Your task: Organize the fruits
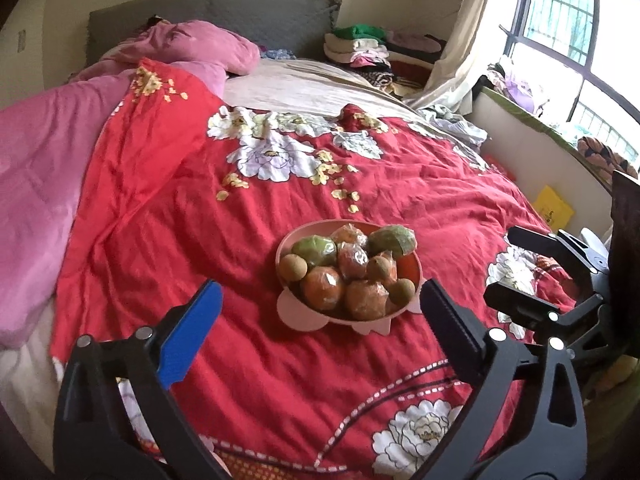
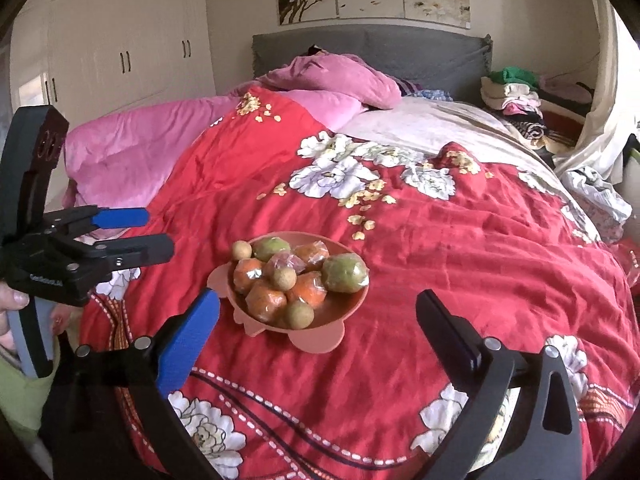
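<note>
A pink bowl stands on the red flowered bedspread. It holds two green fruits, several plastic-wrapped oranges and a few small brown round fruits. My left gripper hangs open just in front of the bowl, with nothing between its fingers. My right gripper is open too and empty, also on the near side of the bowl. Each gripper shows in the other view: the right one right of the bowl, the left one left of it.
A pink quilt lies on the left of the bed. Folded clothes are stacked by the grey headboard. A window and curtain are on the right, a wardrobe at far left. A hand holds the left gripper.
</note>
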